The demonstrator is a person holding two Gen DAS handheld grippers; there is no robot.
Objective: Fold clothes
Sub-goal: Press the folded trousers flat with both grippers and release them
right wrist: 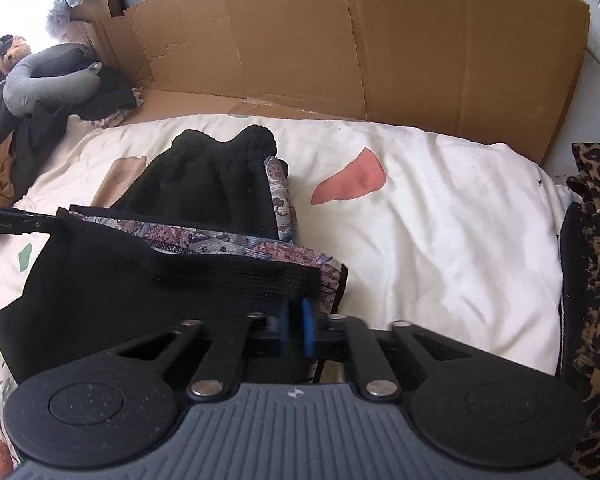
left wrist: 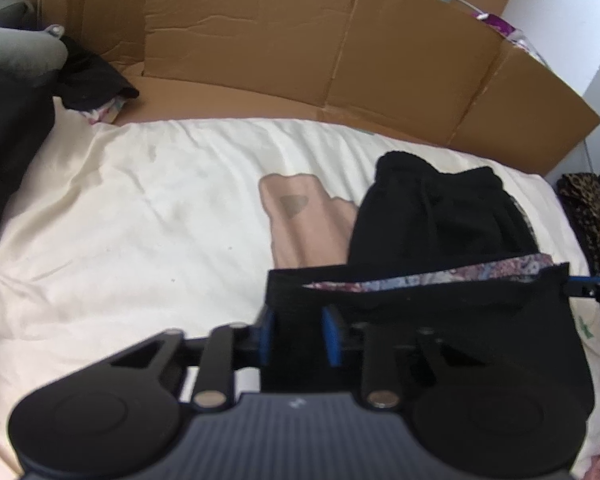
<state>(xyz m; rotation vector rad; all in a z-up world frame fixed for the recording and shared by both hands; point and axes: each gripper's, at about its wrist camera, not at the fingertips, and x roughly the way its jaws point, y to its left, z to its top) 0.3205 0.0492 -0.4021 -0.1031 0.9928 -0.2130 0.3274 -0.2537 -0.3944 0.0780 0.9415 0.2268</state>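
Bed (left wrist: 120, 220): cream cover, serving as the folding surface. Cardboard sheet (left wrist: 300, 52): propped along the far edge.

Black garment (left wrist: 440, 216): patterned lining, mid-bed; far end bunched, near hem raised and drawn taut between both tools, seemingly to carry it over for a fold.

Spare clothes (right wrist: 100, 96): heaped far left.

Left gripper (left wrist: 300, 332): narrow, clamped on the hem's left corner, directly at its tips.

Right gripper (right wrist: 296, 324): narrow, clamped on the hem's right corner.
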